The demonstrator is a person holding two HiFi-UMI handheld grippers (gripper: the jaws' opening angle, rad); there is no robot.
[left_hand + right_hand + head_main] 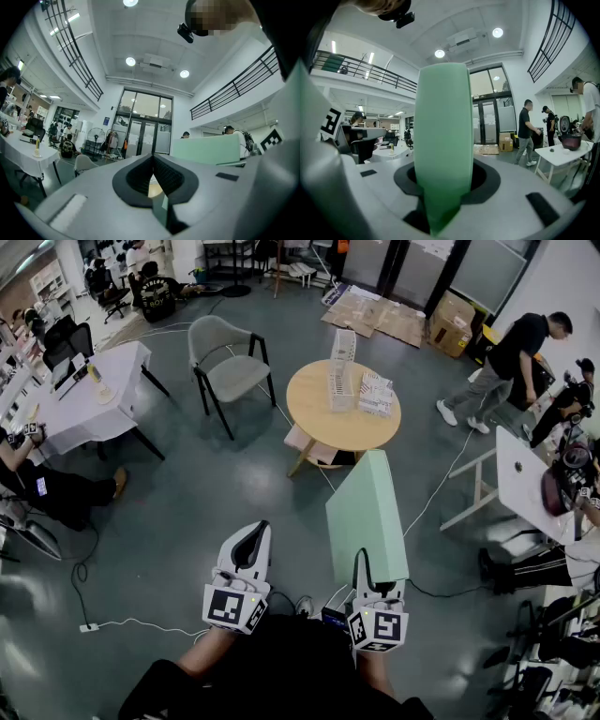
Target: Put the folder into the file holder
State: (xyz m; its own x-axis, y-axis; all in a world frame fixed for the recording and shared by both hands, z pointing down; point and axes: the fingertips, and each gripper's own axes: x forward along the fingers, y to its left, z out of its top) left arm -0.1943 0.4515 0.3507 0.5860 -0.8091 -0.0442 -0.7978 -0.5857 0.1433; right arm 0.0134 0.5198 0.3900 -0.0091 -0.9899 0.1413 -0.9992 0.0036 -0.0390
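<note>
Right gripper point(373, 579), lower right of centre in the head view: jaws clamped on the lower edge of the green folder point(366, 510), which stands upright on edge and rises from the gripper toward the middle of the frame. The right gripper view confirms this: the folder point(442, 140) fills the gap between the jaws, with both pads pressed against it. Left gripper point(252, 538), just left of it in the lower centre: jaws brought together, nothing between them; the left gripper view shows the tips of the left gripper point(152, 161) meeting. The white wire file holder point(341, 379) stands on the round wooden table point(314, 416) in the upper centre, well apart from the folder, with a stack of printed papers point(376, 395) just beside it on the right. A grey chair point(228, 369) stands left of the table.
</note>
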